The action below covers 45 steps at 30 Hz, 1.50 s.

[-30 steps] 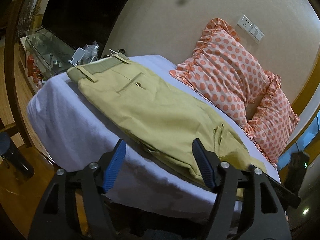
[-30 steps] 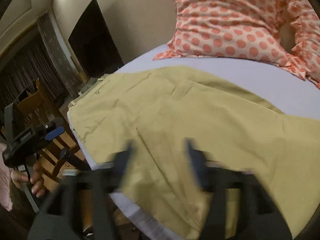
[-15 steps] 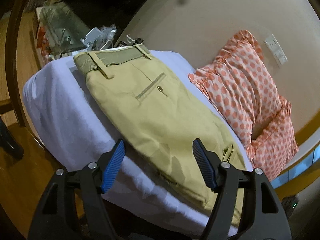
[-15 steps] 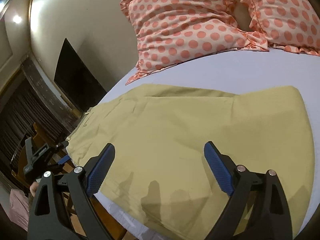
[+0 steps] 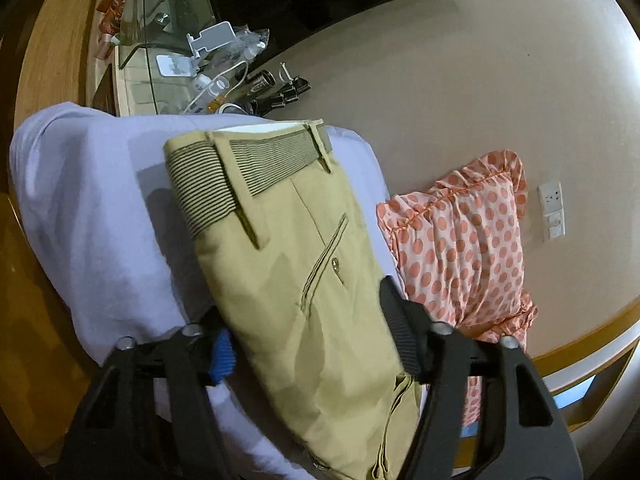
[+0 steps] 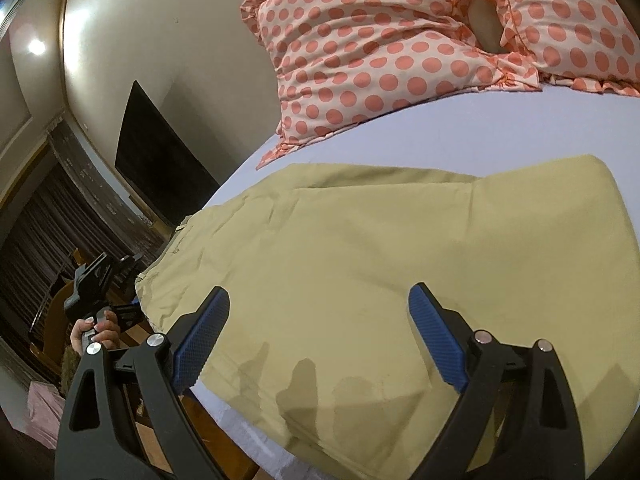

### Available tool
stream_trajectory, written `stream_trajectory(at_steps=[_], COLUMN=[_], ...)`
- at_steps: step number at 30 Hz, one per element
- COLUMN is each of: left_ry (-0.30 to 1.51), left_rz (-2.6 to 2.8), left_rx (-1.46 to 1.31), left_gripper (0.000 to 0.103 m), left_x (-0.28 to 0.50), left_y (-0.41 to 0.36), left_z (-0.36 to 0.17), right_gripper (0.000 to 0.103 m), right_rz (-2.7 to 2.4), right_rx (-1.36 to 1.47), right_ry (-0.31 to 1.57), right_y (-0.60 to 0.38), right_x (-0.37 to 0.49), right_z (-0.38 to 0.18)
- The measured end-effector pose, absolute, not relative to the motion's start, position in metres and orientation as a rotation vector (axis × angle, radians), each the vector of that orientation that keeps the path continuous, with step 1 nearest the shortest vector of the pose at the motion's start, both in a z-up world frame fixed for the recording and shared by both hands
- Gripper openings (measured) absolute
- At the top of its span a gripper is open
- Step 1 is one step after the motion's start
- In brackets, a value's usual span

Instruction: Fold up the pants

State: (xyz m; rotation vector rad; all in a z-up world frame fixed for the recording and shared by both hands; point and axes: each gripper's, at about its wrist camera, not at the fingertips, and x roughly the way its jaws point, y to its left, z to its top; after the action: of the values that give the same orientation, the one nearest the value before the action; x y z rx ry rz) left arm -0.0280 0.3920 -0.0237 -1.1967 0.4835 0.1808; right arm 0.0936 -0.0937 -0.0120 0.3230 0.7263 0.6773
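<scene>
Khaki pants point(image 5: 304, 280) lie lengthwise on a bed with a pale lilac sheet point(image 5: 88, 208), the striped waistband point(image 5: 240, 172) at the far end in the left wrist view. My left gripper point(image 5: 308, 332) is open, its fingers spread either side of the pants near the seat; the cloth partly hides the left finger. In the right wrist view the folded leg end of the pants point(image 6: 400, 260) spreads across the sheet point(image 6: 460, 140). My right gripper point(image 6: 316, 340) is open and empty just above the near edge of the cloth. The left gripper also shows in the right wrist view point(image 6: 104, 284), held in a hand.
Two pink polka-dot pillows point(image 6: 380, 52) point(image 5: 464, 240) lean on the wall at the bed head. A glass table point(image 5: 168, 40) with bottles, cables and clutter stands beyond the bed foot under a dark TV point(image 6: 160, 168). Wooden floor point(image 5: 24, 320) lies beside the bed.
My left gripper has moved forward and lower over the pants, toward the waistband. My right gripper has come a little closer to the leg end. Both stay open.
</scene>
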Motion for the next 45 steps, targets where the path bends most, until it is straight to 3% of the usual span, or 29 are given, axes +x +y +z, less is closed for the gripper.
stream_trajectory(at_steps=[2,8,11,17,20,25,29,31,33,35,37,38,39,45], left_ry=[0.512,0.569,0.555,0.479,0.476,0.637,0.615,0.579,0.590,0.615,0.623,0.630,0.639,0.877], left_rz=[0.218,0.299,0.270,-0.068,-0.286,-0.539,-0.548,-0.541,-0.588,-0.637,-0.653,-0.604,-0.548,-0.259], left_rx=[-1.160,-0.828,-0.578,-0.077,0.108,0.346,0.472,0.520,0.476,0.382,0.236,0.145,0.090,-0.273], left_gripper=[0.013,0.009,0.008,0.009,0.010,0.009,0.013,0.021,0.026,0.044,0.062,0.070,0.071,0.070], left_x=[-0.025,-0.006,0.019,0.065,0.060,0.046,0.026,0.013,0.006,0.008,0.014,0.025,0.035,0.128], left_y=[0.392,0.365,0.320,0.137,0.047,-0.059,-0.084,-0.082,-0.071,-0.053,-0.022,0.004,0.023,0.138], left_z=[-0.023,0.020,0.071,0.140,0.125,0.040,0.003,0.002,0.011,0.028,0.047,0.055,0.057,0.025], right_gripper=[0.093,0.093,0.093,0.093,0.093,0.093,0.093,0.092,0.080,0.067,0.062,0.055,0.050,0.045], right_rz=[0.678,0.681,0.674,0.547,0.423,0.292,0.326,0.356,0.391,0.409,0.407,0.398,0.400,0.442], right_rx=[0.327,0.345,0.360,0.446,0.511,0.665,0.707,0.676,0.632,0.592,0.550,0.527,0.520,0.494], right_ry=[0.731,0.718,0.702,0.605,0.555,0.555,0.615,0.668,0.729,0.782,0.812,0.815,0.823,0.843], right_y=[-0.094,-0.101,-0.113,-0.173,-0.219,-0.288,-0.298,-0.289,-0.274,-0.263,-0.254,-0.251,-0.249,-0.246], right_x=[0.094,0.094,0.093,0.088,0.081,0.079,0.089,0.097,0.110,0.120,0.127,0.130,0.132,0.133], right_z=[-0.014,-0.011,-0.006,0.010,0.012,0.002,-0.008,-0.013,-0.017,-0.023,-0.027,-0.026,-0.026,-0.026])
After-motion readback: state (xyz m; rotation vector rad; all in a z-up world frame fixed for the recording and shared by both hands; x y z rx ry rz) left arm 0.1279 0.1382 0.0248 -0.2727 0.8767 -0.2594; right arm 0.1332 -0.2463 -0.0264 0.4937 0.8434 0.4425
